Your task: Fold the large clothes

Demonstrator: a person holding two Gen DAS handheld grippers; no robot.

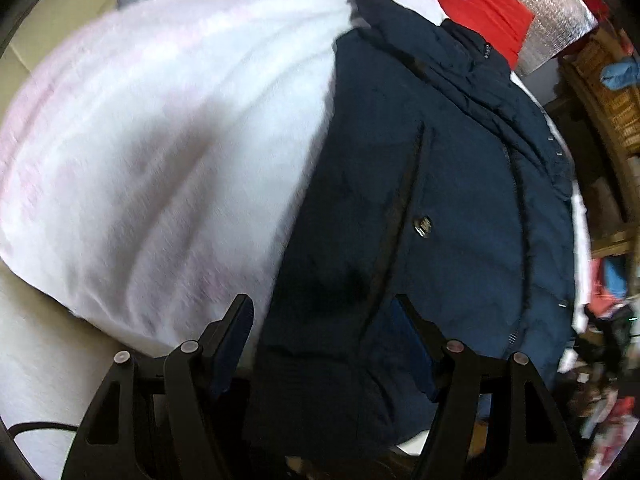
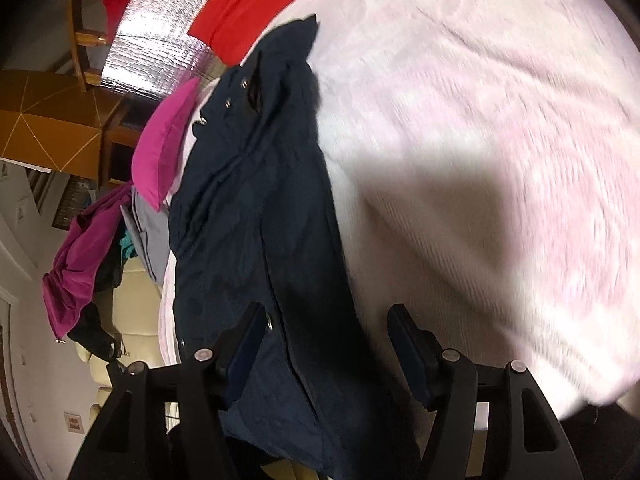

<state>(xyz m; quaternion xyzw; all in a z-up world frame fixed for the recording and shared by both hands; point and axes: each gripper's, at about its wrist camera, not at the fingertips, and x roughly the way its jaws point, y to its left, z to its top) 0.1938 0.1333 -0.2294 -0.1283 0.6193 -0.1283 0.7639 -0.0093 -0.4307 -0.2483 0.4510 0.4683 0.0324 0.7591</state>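
I find the jacket [image 1: 420, 208] lying on the blanket [image 1: 168, 128], with cushions [image 1: 488, 12] behind the jacket and my spread left gripper [image 1: 324, 320] before it.

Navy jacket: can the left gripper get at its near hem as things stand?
Probably yes. The left gripper is open, its fingers straddling the navy jacket, which lies on the pale pink blanket. Nothing covers the fabric between the fingers, though blur hides any contact.
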